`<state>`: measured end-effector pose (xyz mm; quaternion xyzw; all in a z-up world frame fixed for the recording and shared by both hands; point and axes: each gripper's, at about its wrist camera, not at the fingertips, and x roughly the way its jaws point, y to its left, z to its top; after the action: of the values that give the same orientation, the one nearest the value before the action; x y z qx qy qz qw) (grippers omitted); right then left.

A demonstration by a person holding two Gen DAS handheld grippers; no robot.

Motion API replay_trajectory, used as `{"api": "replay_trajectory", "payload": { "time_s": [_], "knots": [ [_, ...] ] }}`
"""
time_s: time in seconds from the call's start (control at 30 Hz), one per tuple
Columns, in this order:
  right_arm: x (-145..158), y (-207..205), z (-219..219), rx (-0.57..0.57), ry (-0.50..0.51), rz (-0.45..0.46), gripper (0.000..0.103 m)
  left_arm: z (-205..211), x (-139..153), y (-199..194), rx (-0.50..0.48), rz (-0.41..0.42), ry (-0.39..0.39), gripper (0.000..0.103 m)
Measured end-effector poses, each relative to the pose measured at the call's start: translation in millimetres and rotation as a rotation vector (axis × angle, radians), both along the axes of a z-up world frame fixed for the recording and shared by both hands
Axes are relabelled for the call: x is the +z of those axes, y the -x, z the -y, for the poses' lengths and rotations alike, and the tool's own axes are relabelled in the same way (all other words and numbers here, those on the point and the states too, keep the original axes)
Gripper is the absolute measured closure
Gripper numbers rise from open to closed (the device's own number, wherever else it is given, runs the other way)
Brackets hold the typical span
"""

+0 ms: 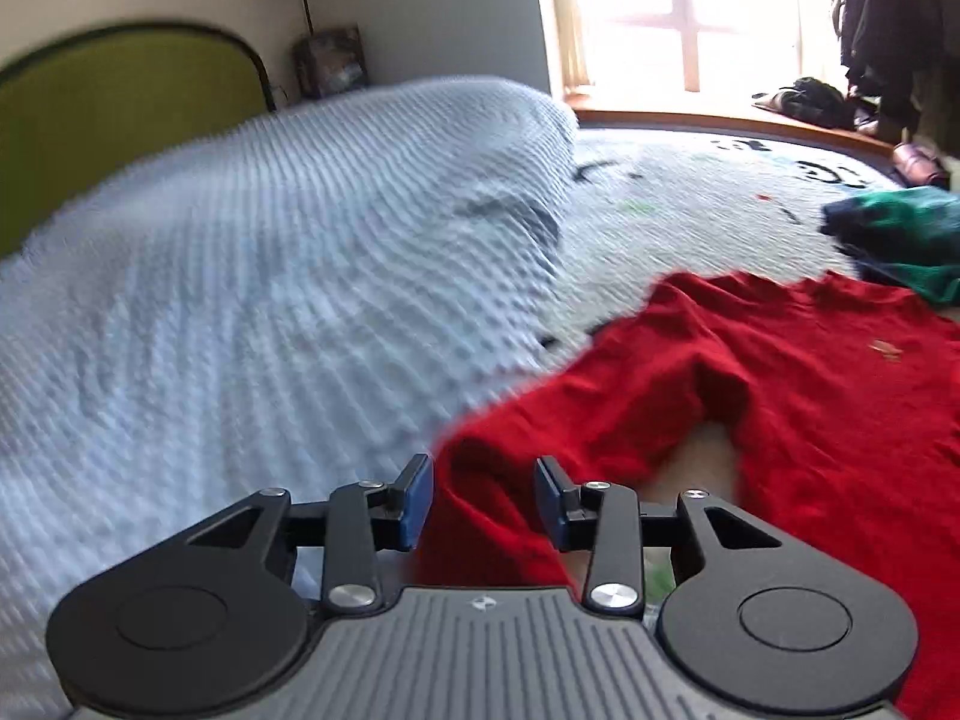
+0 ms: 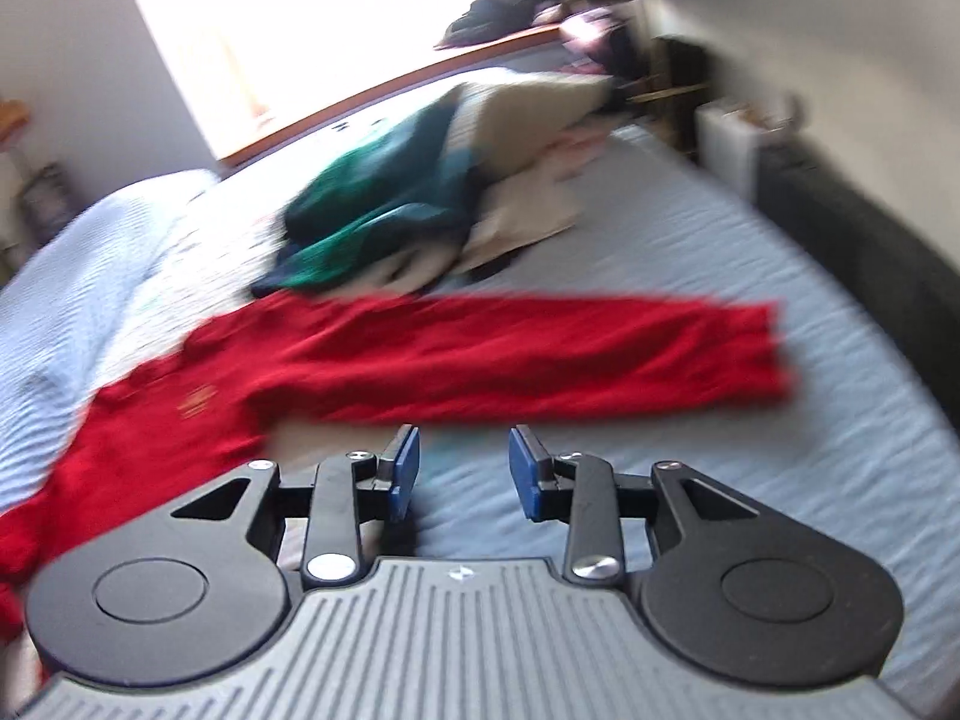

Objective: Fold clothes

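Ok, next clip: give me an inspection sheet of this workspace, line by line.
Surface: bed with a pale blue textured bedspread, rumpled.
Job's things: red long-sleeved top spread out, one sleeve stretched sideways.
Clutter: green garment heaped on pale cloth behind the top.
Grippers: left gripper open, with red fabric between its fingers; right gripper open over bare bedspread.
Cables: nothing seen.
Surroundings: bright window, green headboard, dark clothes hanging by the window.
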<state>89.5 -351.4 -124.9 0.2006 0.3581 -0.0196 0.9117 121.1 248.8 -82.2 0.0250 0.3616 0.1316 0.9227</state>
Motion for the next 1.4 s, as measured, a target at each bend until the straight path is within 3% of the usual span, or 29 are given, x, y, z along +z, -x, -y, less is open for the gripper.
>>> {"api": "replay_trajectory", "payload": {
  "time_s": [0.3,0.47,0.53,0.6,0.7,0.87,0.97,1.1,1.23,1.4],
  "knots": [
    [-9.4,16.1,-101.5,0.234,0.023,-0.037,0.066,6.2,-61.4,26.5,0.049,-0.112,0.089,0.061],
    [-11.1,29.0,-119.3,0.241,0.006,-0.060,0.063,-3.0,-89.9,18.0,0.144,-0.096,0.104,0.060],
    [-11.6,29.8,-118.7,0.237,-0.007,-0.070,0.063,-1.0,-95.7,14.5,0.139,-0.077,0.086,0.062],
    [-12.0,30.4,-118.6,0.230,-0.006,-0.074,0.061,2.0,-99.4,13.9,0.116,-0.062,0.051,0.090],
    [-12.3,29.6,-116.2,0.228,-0.005,-0.078,0.061,-3.8,-85.1,22.1,0.107,-0.009,0.058,0.093],
    [-6.6,28.0,-116.5,0.245,0.000,-0.071,0.061,-36.2,-16.6,51.2,0.102,0.165,0.052,0.093],
    [-2.9,25.3,-120.6,0.260,-0.004,-0.059,0.060,-67.8,20.6,59.9,0.131,0.213,0.004,0.093],
    [-3.7,20.1,-131.8,0.271,-0.029,-0.060,0.058,-102.5,26.6,53.7,0.152,0.126,-0.034,0.093],
    [-13.5,16.7,-141.0,0.274,-0.049,-0.095,0.058,-119.4,-3.6,50.3,0.149,-0.040,0.002,0.093],
    [-20.0,17.3,-139.5,0.265,-0.032,-0.129,0.058,-141.3,-21.8,48.4,0.241,-0.059,0.004,0.085]
  ]
}}
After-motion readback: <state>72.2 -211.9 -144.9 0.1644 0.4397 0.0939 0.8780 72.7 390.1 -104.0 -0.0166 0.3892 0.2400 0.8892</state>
